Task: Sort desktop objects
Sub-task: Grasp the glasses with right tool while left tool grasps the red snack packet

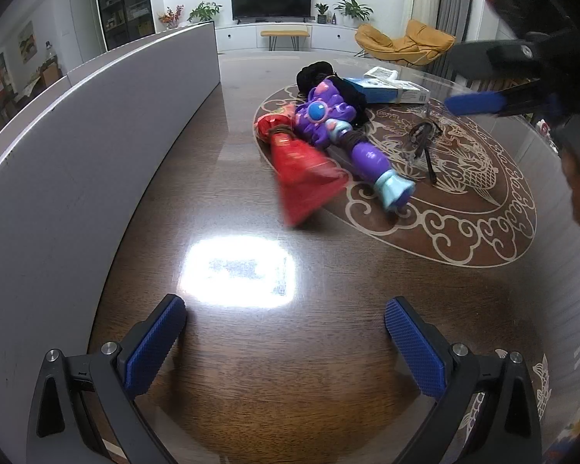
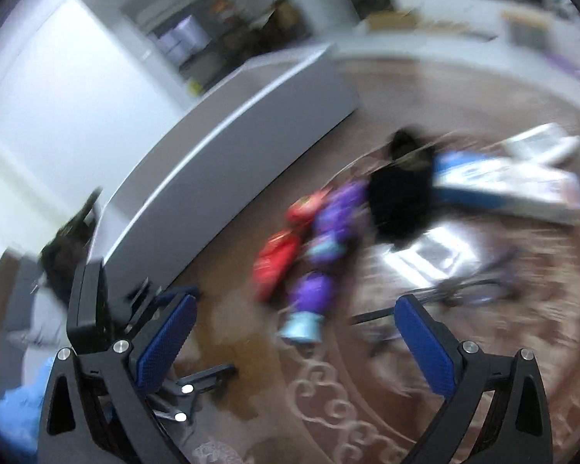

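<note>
Both grippers released, empty: left gripper, right gripper. Purple toy ahead of both, long axis running away from fingers; right looks nearer.

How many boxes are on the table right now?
2. The blue box lies at the far side beside the black cloth; the white box sits just behind it. The cloth may hide more.

Left wrist view sharp, evenly lit; white glare patch on glossy wooden table. Right wrist view heavily motion-blurred throughout. Fisheye bending, dark vignette at edges.
</note>
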Action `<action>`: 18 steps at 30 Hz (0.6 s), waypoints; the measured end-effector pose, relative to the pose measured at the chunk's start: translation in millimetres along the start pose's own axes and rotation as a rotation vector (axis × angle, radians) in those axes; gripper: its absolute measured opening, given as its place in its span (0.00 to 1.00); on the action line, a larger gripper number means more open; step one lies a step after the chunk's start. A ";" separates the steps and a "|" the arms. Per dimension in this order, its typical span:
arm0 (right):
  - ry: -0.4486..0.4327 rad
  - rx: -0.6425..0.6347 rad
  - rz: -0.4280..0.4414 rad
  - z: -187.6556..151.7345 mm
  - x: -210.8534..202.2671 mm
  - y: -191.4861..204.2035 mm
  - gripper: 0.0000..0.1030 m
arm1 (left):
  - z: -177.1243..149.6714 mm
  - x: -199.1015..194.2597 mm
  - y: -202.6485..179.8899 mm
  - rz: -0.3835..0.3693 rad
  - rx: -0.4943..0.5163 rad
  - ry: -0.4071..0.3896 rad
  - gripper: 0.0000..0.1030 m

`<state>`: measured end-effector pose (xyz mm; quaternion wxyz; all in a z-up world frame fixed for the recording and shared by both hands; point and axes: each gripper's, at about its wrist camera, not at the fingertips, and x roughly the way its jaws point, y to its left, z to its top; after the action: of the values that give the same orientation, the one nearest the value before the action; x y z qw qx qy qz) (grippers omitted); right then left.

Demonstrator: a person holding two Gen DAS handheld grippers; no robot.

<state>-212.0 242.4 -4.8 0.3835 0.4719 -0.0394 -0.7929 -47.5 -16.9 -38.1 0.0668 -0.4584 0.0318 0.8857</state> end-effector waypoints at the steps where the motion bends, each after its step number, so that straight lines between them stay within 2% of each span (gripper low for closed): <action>1: -0.039 0.053 -0.094 -1.3 -8.5 -8.5 0.99 | 0.1 0.1 0.0 0.000 0.000 0.000 1.00; 3: -0.052 0.169 -0.271 -5.6 -13.3 -26.2 0.99 | 0.4 0.3 0.1 0.000 0.000 0.000 1.00; 4: -0.045 0.223 -0.331 -8.2 -10.6 -35.0 0.99 | 0.1 0.2 0.2 -0.001 0.000 0.000 1.00; 8: -0.047 0.315 -0.345 -12.6 15.1 -42.6 0.94 | 0.1 0.2 0.4 -0.001 0.001 0.000 1.00; 12: -0.053 0.322 -0.420 -7.9 42.1 -38.3 0.86 | 0.3 0.4 0.4 -0.002 0.001 0.000 1.00; 13: -0.069 0.290 -0.466 -5.8 43.7 -32.8 0.79 | 0.2 0.4 0.4 -0.002 0.001 0.000 1.00; 15: -0.071 0.241 -0.530 -3.9 52.2 -26.3 0.58 | 0.0 0.1 0.2 -0.002 0.001 0.000 1.00; 16: -0.076 0.216 -0.559 -4.3 54.1 -24.1 0.37 | 0.1 0.2 0.2 -0.002 0.001 0.000 1.00; 17: -0.078 0.199 -0.566 -5.2 52.4 -29.4 0.27 | 0.1 0.3 0.1 -0.002 0.001 -0.001 1.00; 18: -0.080 0.185 -0.566 -7.9 50.2 -30.4 0.22 | -0.2 0.2 0.1 -0.002 0.001 0.000 1.00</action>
<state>-236.3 233.7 -58.1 0.1010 0.4654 0.0065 -0.8793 -47.5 -17.0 -38.4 0.0676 -0.4582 0.0318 0.8857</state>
